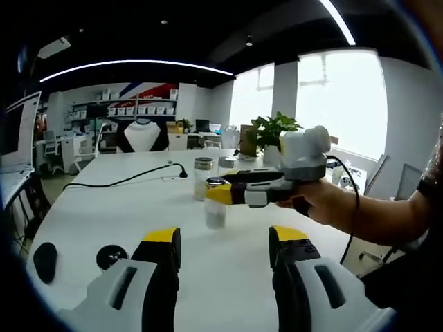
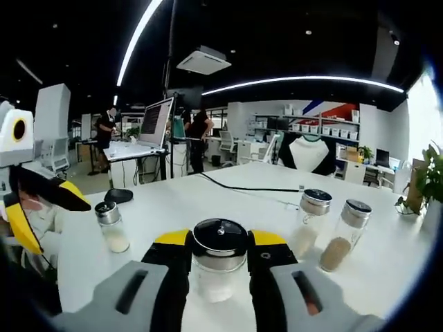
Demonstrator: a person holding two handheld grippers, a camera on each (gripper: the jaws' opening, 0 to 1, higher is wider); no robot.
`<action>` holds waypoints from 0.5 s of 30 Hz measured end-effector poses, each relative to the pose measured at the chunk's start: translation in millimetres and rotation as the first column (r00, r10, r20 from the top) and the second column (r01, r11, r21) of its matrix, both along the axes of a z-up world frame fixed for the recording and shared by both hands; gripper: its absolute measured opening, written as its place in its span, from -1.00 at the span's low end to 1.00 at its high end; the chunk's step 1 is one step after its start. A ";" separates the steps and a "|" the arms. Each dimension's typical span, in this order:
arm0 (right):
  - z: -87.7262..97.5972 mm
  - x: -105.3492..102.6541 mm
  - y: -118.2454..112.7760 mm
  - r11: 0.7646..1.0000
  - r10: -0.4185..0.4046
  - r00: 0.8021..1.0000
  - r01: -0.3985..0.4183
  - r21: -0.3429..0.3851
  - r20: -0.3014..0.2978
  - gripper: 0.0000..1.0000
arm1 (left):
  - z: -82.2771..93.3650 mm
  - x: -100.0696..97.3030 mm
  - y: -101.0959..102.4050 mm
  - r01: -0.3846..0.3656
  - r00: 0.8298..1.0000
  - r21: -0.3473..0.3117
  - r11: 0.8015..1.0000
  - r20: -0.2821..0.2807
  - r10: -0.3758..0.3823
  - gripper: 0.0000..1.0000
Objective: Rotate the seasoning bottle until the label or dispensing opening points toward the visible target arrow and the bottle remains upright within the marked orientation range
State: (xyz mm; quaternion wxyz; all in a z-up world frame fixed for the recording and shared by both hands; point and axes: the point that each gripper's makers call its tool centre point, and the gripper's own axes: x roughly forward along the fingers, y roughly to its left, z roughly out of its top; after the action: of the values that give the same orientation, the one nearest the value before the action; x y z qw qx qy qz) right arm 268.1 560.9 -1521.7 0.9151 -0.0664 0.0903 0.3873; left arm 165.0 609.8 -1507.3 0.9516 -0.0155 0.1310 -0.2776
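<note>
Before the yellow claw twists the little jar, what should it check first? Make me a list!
1. Right gripper around the seasoning bottle: ok, one jaw on each side of its lid.
2. Jaws really squeezing it: cannot tell.
3. Bottle upright: ok.
4. Target arrow on the white table found: not ok, none seen.
5. Room to turn: ok, the two nearby jars and the small jar stand apart.
6. Left gripper out of the way: ok, open, holding nothing.
</note>
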 end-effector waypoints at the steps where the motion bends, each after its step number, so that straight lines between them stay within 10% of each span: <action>1: 1.0 -4.7 -1.6 1.000 0.002 1.000 -0.002 0.006 -0.001 -0.44 | -0.9 -0.2 -2.5 0.006 1.000 0.002 1.000 -0.001 -0.006 0.09; 15: 46.0 -92.6 -21.1 0.972 0.201 0.979 -0.196 0.131 -0.024 -0.44 | -20.1 -4.9 -62.6 0.240 0.970 0.051 0.969 -0.037 -0.239 0.09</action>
State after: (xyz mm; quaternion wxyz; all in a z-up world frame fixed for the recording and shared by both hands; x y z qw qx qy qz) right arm 175.5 539.7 -1475.7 0.8723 -0.0094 0.0751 0.4831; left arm 160.1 547.2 -1527.3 0.9091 0.0225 0.1539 -0.3865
